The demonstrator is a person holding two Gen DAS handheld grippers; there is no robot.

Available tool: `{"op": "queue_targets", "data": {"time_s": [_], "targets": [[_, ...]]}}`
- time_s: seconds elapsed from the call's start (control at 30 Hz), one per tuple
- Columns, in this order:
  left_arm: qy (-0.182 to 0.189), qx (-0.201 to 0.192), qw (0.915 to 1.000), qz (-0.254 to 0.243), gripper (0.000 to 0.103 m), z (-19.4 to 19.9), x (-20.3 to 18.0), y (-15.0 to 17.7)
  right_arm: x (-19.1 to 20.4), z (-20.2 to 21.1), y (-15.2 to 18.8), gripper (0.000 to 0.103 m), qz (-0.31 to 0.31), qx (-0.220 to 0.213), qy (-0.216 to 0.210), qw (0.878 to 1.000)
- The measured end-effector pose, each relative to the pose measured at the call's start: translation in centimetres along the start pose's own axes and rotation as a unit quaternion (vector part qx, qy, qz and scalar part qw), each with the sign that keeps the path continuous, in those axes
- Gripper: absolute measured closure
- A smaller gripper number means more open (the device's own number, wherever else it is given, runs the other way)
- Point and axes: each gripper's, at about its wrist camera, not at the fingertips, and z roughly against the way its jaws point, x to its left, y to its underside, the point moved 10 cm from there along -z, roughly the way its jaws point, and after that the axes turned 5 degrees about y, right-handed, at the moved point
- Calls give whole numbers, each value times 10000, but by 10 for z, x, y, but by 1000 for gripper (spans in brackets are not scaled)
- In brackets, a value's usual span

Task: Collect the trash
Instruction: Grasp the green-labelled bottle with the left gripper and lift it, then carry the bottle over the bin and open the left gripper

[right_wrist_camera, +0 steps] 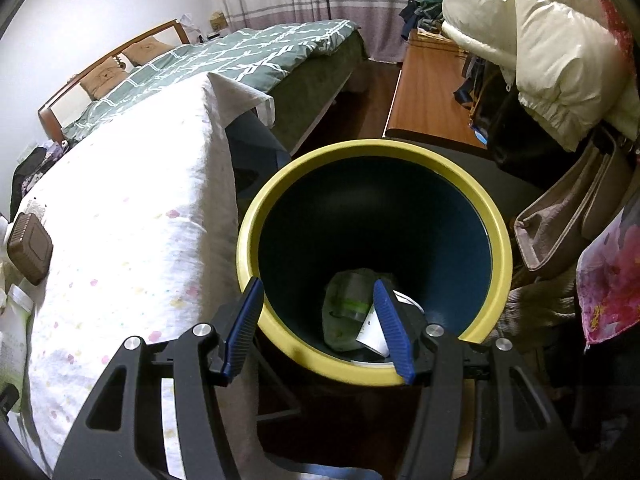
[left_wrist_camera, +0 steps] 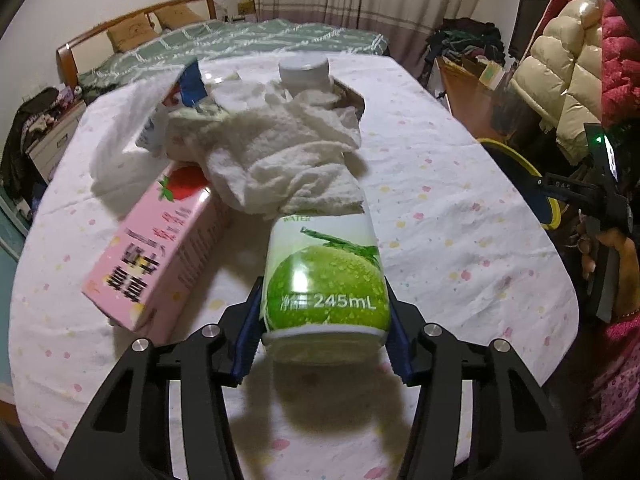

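Blue-padded fingers of the left gripper (left_wrist_camera: pixel 325 336) were seen closed in around the base of a green-labelled can (left_wrist_camera: pixel 326 280), which lay on its side on the flowered tablecloth (left_wrist_camera: pixel 460 208); both pads appeared to be pressed against its sides, about half open. At eleven o'clock from the can a pink strawberry carton (left_wrist_camera: pixel 160 248) lay tilted, and at twelve o'clock a crumpled white towel (left_wrist_camera: pixel 280 160) was draped over the can's far end.

For a clean lift, the can would best be drawn back toward six o'clock first, so that the towel slid off instead of being dragged along, and the squeeze kept gentle, since a thin can dents.

Only the right wrist view showed the destination: a yellow-rimmed bin (right_wrist_camera: pixel 496 224) beside the table, with a green wrapper (right_wrist_camera: pixel 348 312) already at its bottom. The right gripper (right_wrist_camera: pixel 316 328) was held over the rim, partly open, with nothing gripped. Only the left view showed the trash pile.
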Motion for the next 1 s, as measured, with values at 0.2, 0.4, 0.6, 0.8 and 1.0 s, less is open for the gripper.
{"op": "queue_targets", "data": {"time_s": [0.2,0.4,0.6,0.8,1.0], "targets": [[-186,-467,9984,-264,51,26,0,-17,5,5,-1,48,21,-47,-10,10000],[-255,-986,9936,-486,51,59,-3,-37,8,7,-1,48,36,-54,-27,10000],[-346,-1234,9901,-571,51,77,-5,-49,9,7,2,48,25,-49,-24,10000],[-341,-1321,9886,-629,51,91,-7,-53,9,7,4,48,35,-42,-40,10000],[-277,-1400,9872,-709,51,101,-16,-55,12,16,6,48,38,-119,-108,9999]]}}
